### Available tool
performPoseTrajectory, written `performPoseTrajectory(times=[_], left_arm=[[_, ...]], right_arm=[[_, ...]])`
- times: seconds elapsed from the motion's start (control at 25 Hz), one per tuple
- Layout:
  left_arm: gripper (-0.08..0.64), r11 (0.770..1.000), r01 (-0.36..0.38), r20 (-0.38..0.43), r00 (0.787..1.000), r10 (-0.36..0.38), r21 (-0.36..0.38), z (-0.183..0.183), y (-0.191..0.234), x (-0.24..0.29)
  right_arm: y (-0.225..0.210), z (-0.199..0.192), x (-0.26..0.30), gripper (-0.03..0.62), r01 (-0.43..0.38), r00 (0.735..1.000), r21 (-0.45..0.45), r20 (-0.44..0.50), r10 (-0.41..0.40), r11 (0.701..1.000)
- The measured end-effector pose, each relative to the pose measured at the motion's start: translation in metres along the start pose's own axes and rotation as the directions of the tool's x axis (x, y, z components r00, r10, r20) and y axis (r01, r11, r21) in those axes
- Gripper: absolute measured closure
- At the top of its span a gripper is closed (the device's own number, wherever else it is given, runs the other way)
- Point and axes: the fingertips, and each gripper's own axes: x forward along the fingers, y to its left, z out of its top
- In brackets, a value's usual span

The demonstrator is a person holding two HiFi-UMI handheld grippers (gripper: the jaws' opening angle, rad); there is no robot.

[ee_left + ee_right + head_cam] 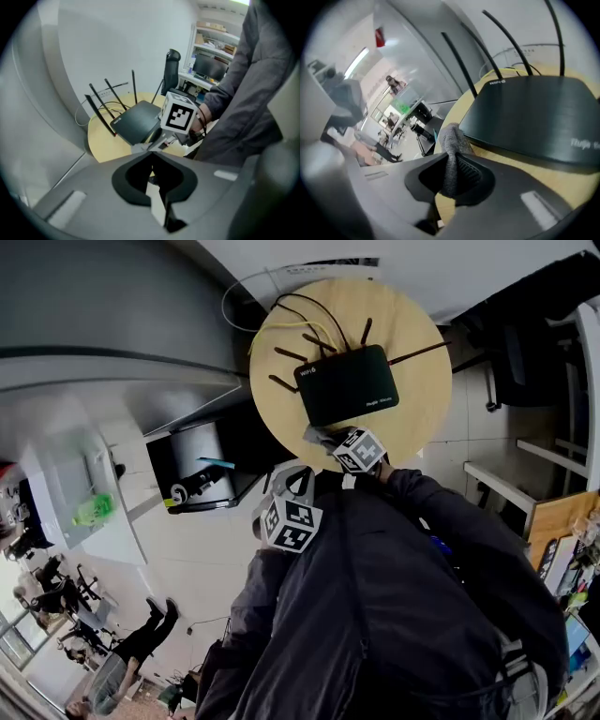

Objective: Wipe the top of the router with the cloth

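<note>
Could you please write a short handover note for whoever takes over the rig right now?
Right tool: shut on the grey cloth, held at the near corner of the router, beside it rather than on its top.
Left tool: shut, empty, held back from the round table.
Router: lies flat on the table.
Done: cloth gripped and brought to the router.
Left: bring the cloth onto the top and wipe it across.

We see the router in smooth black plastic with a dull sheen. The grey cloth looks fuzzy, the table pale smooth wood
</note>
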Motion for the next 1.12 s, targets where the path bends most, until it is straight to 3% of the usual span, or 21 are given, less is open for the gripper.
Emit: performPoseTrajectory(times=[0.12, 0.24, 0.64, 1.12], left_arm=[[0.560, 1.000, -0.002, -0.013, 1.000, 0.002, -0.004, -0.014, 0.005, -0.005], [0.560, 1.000, -0.003, -0.011, 1.000, 0.003, -0.008, -0.020, 0.009, -0.008], [0.560, 0.998, 0.024, 0.014, 1.000, -0.025, 0.059, 0.004, 0.012, 0.001], [0.560, 0.986, 0.069, 0.011, 0.997, -0.071, 0.150, 0.055, -0.013, 0.028]], right_arm=[[-0.009, 0.007, 0.010, 0.558, -0.035, 0.996, 0.237, 0.084, 0.015, 0.971], [-0.021, 0.006, 0.013, 0.558, -0.046, 0.991, 0.382, 0.131, -0.005, 0.923], [-0.065, -0.009, -0.019, 0.558, 0.022, 0.981, 0.488, 0.156, -0.112, 0.873], [-0.163, -0.056, -0.120, 0.558, 0.163, 0.947, 0.541, 0.148, -0.284, 0.825]])
